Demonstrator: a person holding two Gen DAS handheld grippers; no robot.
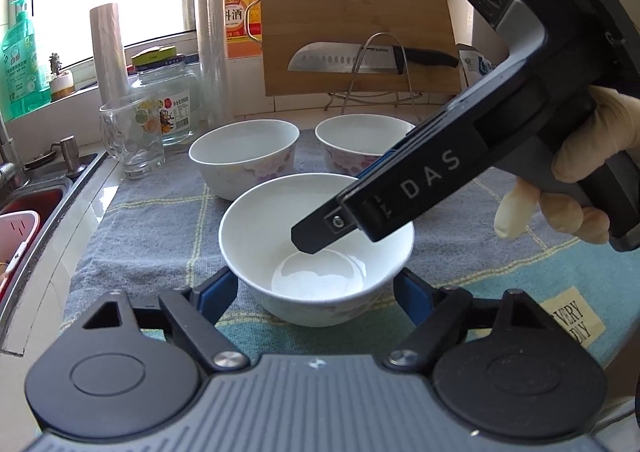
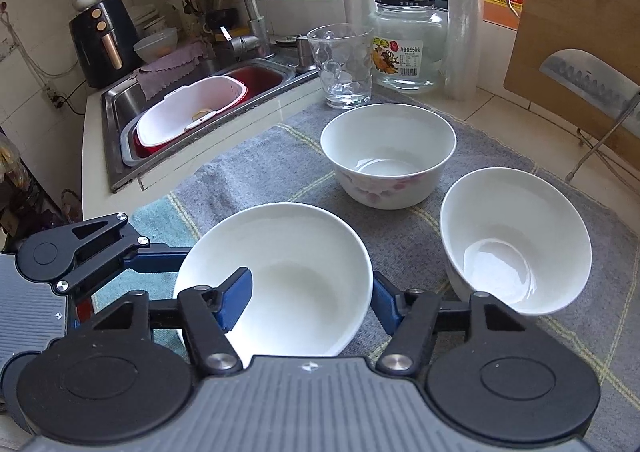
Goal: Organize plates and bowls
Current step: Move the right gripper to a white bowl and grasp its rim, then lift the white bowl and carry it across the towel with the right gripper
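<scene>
Three white bowls stand on a grey checked cloth [image 1: 160, 212]. My left gripper [image 1: 314, 292] has its blue pads against both sides of the nearest bowl [image 1: 272, 228], low on its wall. My right gripper [image 1: 340, 204], held by a gloved hand [image 1: 580, 172], reaches in from the right. It straddles the same bowl's wall, one finger inside, the other outside. In the right wrist view the right gripper [image 2: 310, 300] shows its inner pad standing off the wall of that bowl [image 2: 304, 252]. The other bowls, one flowered [image 2: 388, 148] and one plain [image 2: 516, 236], stand behind.
A glass cup [image 2: 344, 64], a lidded jar [image 2: 408, 40] and a film roll [image 1: 210, 32] stand at the back of the cloth. A cutting board [image 1: 352, 12] with a knife [image 1: 360, 60] leans on a wire rack. A sink [image 2: 192, 108] with a pink basin lies left.
</scene>
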